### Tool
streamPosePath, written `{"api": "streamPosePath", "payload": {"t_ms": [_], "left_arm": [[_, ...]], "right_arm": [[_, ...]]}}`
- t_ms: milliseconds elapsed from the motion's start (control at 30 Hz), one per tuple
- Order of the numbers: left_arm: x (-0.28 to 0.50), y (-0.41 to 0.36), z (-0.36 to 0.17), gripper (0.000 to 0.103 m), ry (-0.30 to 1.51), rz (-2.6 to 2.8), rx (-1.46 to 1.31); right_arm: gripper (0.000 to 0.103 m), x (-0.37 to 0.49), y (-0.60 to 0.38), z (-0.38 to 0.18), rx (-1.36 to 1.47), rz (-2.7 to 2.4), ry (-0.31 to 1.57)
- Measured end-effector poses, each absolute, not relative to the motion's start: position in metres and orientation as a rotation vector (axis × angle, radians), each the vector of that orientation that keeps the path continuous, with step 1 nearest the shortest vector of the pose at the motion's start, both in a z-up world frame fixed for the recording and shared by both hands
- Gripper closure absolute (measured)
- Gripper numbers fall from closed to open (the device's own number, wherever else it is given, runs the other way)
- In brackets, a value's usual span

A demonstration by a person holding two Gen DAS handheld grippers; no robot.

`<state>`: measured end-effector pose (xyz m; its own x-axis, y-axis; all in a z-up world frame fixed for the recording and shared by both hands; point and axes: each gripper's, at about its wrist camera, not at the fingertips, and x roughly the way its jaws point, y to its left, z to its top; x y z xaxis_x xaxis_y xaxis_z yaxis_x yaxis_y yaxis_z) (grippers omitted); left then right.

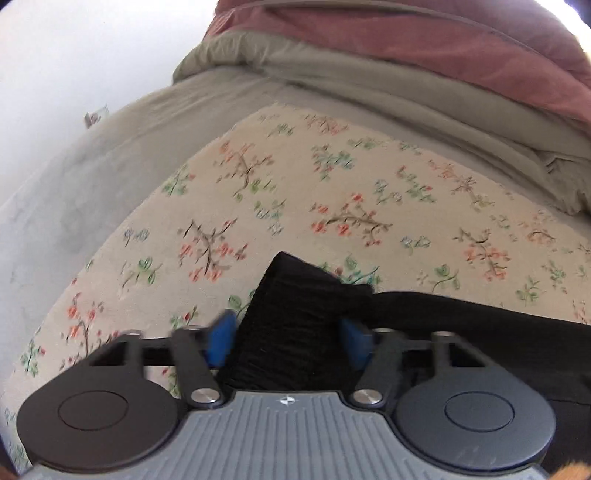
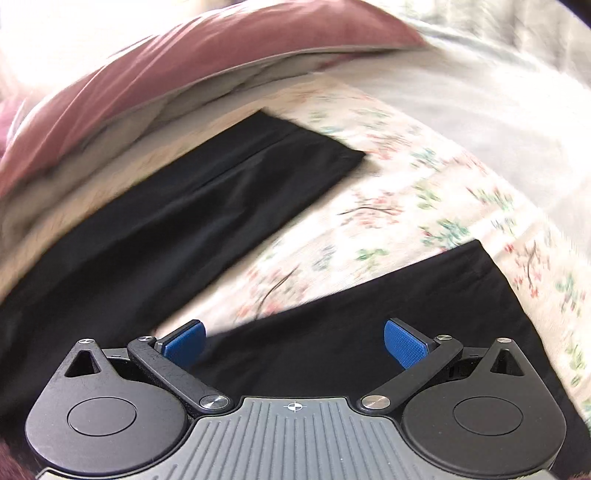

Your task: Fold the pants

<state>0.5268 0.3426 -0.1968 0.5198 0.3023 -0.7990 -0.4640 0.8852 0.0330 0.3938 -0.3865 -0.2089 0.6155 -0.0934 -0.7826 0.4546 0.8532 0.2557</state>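
Observation:
The black pants lie on a floral sheet. In the left wrist view a bunched fold of the pants (image 1: 295, 295) stands up between the blue pads (image 1: 221, 339) of my left gripper (image 1: 288, 341), which is shut on it; more black cloth trails off to the right. In the right wrist view the two legs spread apart: one leg (image 2: 221, 192) runs up toward the left, the other leg (image 2: 406, 295) lies under my right gripper (image 2: 293, 341). That gripper is open, its pads wide apart above the cloth, with nothing between them.
The floral sheet (image 1: 332, 184) covers the bed. Behind it lie a folded olive blanket (image 1: 332, 85) and a maroon cover (image 1: 406, 33). A pale wall (image 1: 55, 74) is at the left. White cloth (image 2: 480, 92) borders the sheet at the right.

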Motion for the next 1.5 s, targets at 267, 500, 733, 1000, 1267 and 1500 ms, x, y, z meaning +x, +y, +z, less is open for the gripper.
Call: {"api": "streamPosePath", "payload": {"t_ms": [267, 500, 733, 1000, 1267, 1500], "left_arm": [[0.533, 0.354, -0.192, 0.044, 0.900, 0.408, -0.259], [0.530, 0.367, -0.192, 0.036, 0.906, 0.362, -0.299], [0.535, 0.355, -0.194, 0.040, 0.913, 0.395, -0.233], [0.533, 0.353, -0.189, 0.045, 0.908, 0.371, -0.193], [0.529, 0.349, -0.192, 0.048, 0.885, 0.361, -0.163], [0.526, 0.352, -0.185, 0.056, 0.855, 0.343, -0.197]], "right_arm": [[0.002, 0.407, -0.426, -0.190, 0.509, -0.386, 0.781], [0.002, 0.491, -0.456, -0.183, 0.395, -0.396, 0.778], [0.033, 0.602, -0.454, -0.208, 0.224, -0.288, 0.846], [0.043, 0.660, -0.470, -0.219, 0.273, -0.222, 0.789], [0.086, 0.693, -0.442, -0.237, 0.129, -0.184, 0.777], [0.103, 0.679, -0.438, -0.225, 0.065, -0.243, 0.734]]}}
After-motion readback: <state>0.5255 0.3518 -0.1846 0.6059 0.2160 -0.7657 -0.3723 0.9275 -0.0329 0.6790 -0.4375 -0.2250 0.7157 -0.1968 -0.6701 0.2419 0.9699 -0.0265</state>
